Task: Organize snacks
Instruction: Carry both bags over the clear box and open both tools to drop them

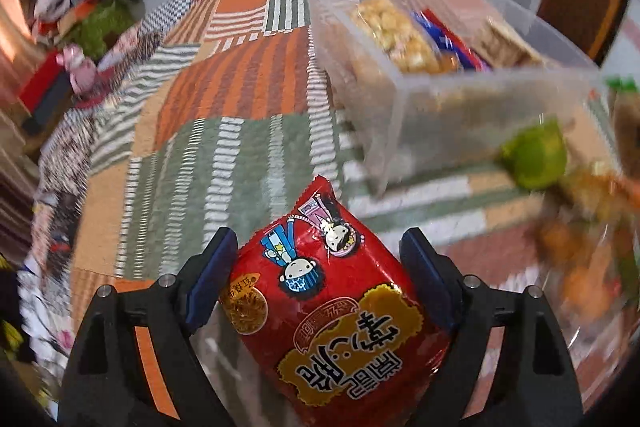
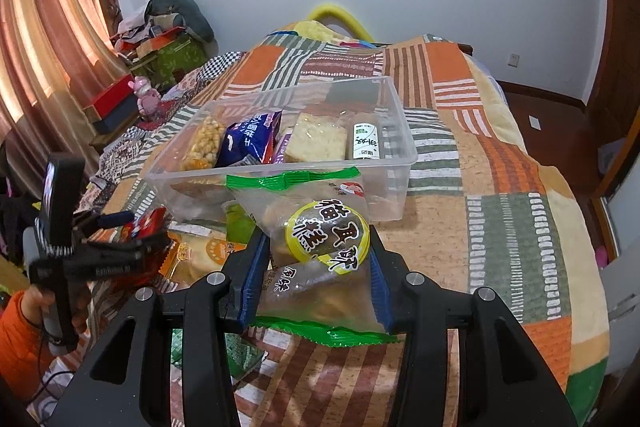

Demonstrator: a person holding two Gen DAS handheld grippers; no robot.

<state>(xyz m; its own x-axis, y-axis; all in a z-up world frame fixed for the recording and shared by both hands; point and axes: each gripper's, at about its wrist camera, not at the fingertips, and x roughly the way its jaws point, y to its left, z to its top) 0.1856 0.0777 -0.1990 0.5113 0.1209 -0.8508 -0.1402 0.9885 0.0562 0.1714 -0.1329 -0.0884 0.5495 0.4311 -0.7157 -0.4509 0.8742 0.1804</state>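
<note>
The left gripper (image 1: 316, 279) is closed on a red snack packet (image 1: 328, 311), with its blue pads pressing the two sides. The long axis of the packet runs away from the camera and leans to the left, so its sealed top edge points toward the bed, and the printed characters appear upside down. In the right wrist view, this gripper is at the far left, held low by a hand in an orange sleeve (image 2: 18, 343), and it points to the right, toward the box.

The right gripper (image 2: 316, 267) is closed on a clear snack bag (image 2: 316, 247) with green sealed edges and a yellow round label. The long axis of this bag goes forward, and its far green edge overlaps the near wall of the box in the view.

Below the left gripper, an orange-and-white packet (image 2: 200, 255) lies on the patchwork blanket (image 2: 500, 187).

Farther on stands the clear plastic box (image 2: 404, 163) on the blanket. Inside it, side by side, are a puffed-grain bar (image 2: 204, 143), a blue packet (image 2: 250, 139), a pale biscuit pack (image 2: 316, 143) and a pack with a white label (image 2: 366, 143).
</note>
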